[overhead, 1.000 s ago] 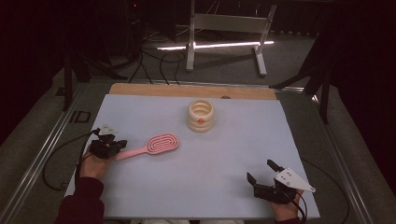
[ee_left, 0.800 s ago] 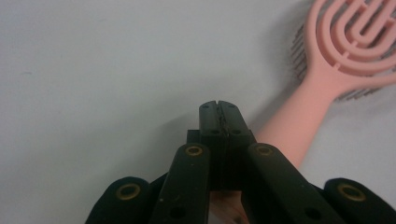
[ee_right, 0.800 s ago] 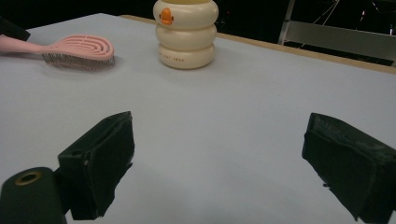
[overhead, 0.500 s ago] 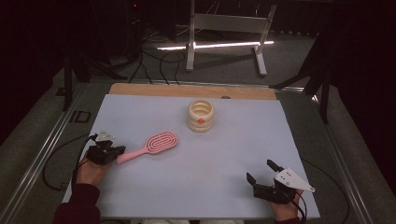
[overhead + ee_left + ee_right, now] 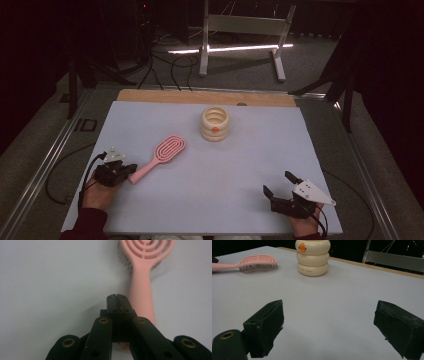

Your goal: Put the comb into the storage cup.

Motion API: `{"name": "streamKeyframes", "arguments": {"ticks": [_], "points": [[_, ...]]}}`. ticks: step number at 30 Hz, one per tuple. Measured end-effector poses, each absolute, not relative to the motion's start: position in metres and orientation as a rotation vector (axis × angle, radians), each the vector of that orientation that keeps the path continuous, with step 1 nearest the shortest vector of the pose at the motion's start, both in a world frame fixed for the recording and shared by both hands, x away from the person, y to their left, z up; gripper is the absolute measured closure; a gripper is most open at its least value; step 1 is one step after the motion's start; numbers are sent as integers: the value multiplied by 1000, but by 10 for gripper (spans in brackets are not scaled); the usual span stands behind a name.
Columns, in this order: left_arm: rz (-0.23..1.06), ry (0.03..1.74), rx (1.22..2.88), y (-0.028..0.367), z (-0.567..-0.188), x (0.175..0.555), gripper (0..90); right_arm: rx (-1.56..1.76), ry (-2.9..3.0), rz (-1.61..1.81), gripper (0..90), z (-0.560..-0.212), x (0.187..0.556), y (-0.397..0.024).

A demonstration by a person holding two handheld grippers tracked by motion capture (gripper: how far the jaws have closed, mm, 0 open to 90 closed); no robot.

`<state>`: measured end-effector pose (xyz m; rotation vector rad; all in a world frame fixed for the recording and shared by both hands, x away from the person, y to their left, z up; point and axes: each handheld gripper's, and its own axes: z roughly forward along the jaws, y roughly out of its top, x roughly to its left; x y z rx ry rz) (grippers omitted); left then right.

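Dark room, cables (image 5: 165, 60) and a metal stand (image 5: 240, 25) on the floor (image 5: 310, 65) out back, and up front a pale surface (image 5: 240, 165) with a wooden strip (image 5: 200, 96) along the far edge. Not much on it.

Pink hairbrush (image 5: 161, 154) lying flat toward the left edge, bristles down, head aimed at the middle, handle slanting back to the near left corner. Handy angle, honestly: handle end served straight to the left claw (image 5: 131, 170). Pressed together though, that left claw, tips right beside the handle and not around it, going by the left gripper view. Touching or a hair apart, can't tell. So no grip on the brush, just parked alongside, low over the surface. Guessing either lined up for a nudge or needing to spread before any pickup.

Cream ribbed pot (image 5: 215, 124) standing upright near the middle of the far edge, orange spot on the side, well apart from the brush. Probably just waiting there out of the way.

Right claw (image 5: 278, 184) down by the near right corner, spread wide, nothing between, pointed across the surface at the pot. Looks like a rest pose, kept clear of the left side's work.
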<state>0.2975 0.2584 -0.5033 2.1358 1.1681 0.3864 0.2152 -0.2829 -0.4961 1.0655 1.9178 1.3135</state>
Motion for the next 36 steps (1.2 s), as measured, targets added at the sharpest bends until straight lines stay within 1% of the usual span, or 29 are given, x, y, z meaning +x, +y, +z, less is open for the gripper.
{"name": "streamKeyframes", "arguments": {"ticks": [10, 17, 21, 24, 25, 27, 29, 31, 33, 34, 36], "points": [[368, 1113, 2168, 246, -504, 293, 900, 1062, 1920, 1311, 89, -497, 216, -283], [362, 1114, 2165, 245, -504, 293, 900, 1061, 1923, 1311, 89, -497, 216, -282], [393, 1111, 2124, 247, -497, 291, 900, 1063, 1924, 1314, 89, -497, 216, -281], [425, 1093, 2062, 249, -487, 286, 898, 1058, 1927, 1314, 88, -497, 216, -281], [425, 1093, 2062, 249, -487, 286, 868, 1059, 1928, 1313, 89, -497, 216, -281], [445, 1059, 1986, 251, -477, 279, 799, 1057, 1928, 1314, 89, -497, 216, -281], [460, 1044, 1941, 253, -472, 274, 692, 1055, 1929, 1313, 88, -498, 216, -281], [479, 1034, 1908, 254, -470, 268, 611, 1055, 1929, 1314, 89, -497, 216, -281], [492, 1043, 1898, 254, -468, 266, 489, 1055, 1930, 1316, 89, -497, 216, -281], [534, 1056, 1881, 254, -467, 261, 489, 1056, 1931, 1316, 89, -497, 216, -280], [594, 1071, 1849, 254, -466, 254, 337, 1053, 1932, 1314, 89, -497, 217, -280]]}}
